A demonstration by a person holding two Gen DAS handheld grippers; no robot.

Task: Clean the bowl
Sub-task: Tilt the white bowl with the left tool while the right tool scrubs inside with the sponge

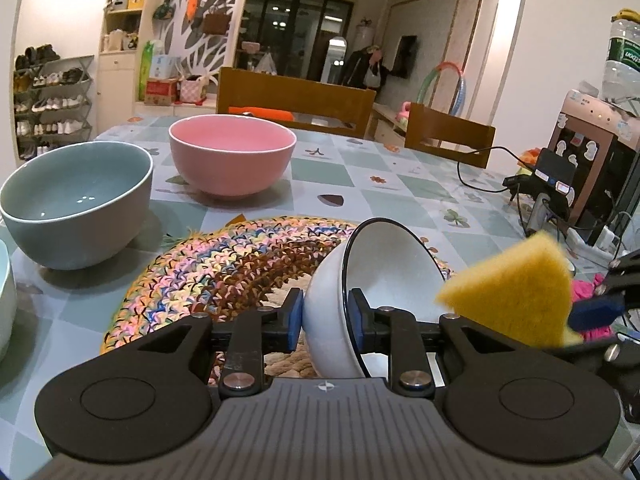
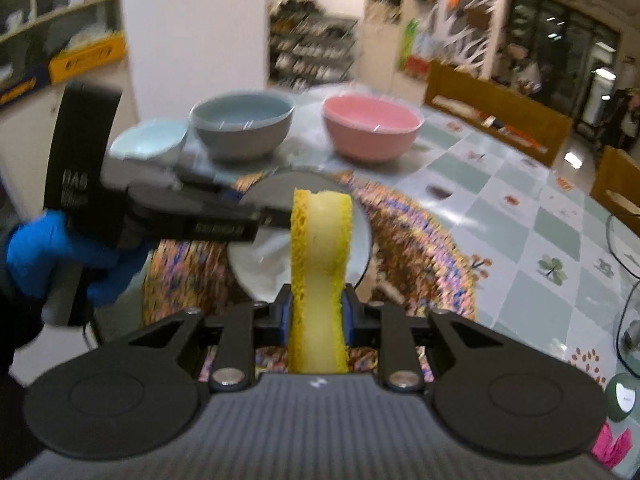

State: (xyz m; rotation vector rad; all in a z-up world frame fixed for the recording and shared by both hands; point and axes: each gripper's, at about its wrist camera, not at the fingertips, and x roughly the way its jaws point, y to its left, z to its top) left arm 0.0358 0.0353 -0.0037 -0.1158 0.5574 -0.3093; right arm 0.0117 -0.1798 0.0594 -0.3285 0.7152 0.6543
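Left wrist view, items listed left to right.

1. Pale bowl [image 1: 5, 300], only its edge showing at the far left, standing upright on the tabletop [image 1: 392, 184].
2. Grey-blue bowl [image 1: 76, 204], upright, empty as far as can be seen; parked well clear of the work area, likely waiting its turn or already done.
3. Pink bowl [image 1: 232, 156], upright, further back, apart from the grey-blue one.
4. Woven mat [image 1: 224, 264], multicoloured, round; it appears to serve as the work spot and to cushion the crockery.
5. Left gripper [image 1: 325, 316], jaws pinching the wall of the white bowl [image 1: 384, 276], one pad outside, one inside the dark rim. The bowl is tipped on its side over the mat so its opening faces right, toward the cleaning hand.
6. Sponge [image 1: 516, 288], yellow, just beside the bowl's mouth and not clearly touching it.
7. Right gripper [image 1: 596, 312], jaws pressed onto the sponge.

Right wrist view, same order: gloved hand [image 2: 44, 256] carrying the left gripper; the sponge squeezed and bulging forward, lined up with the bowl's inside, ready for wiping by my reading.
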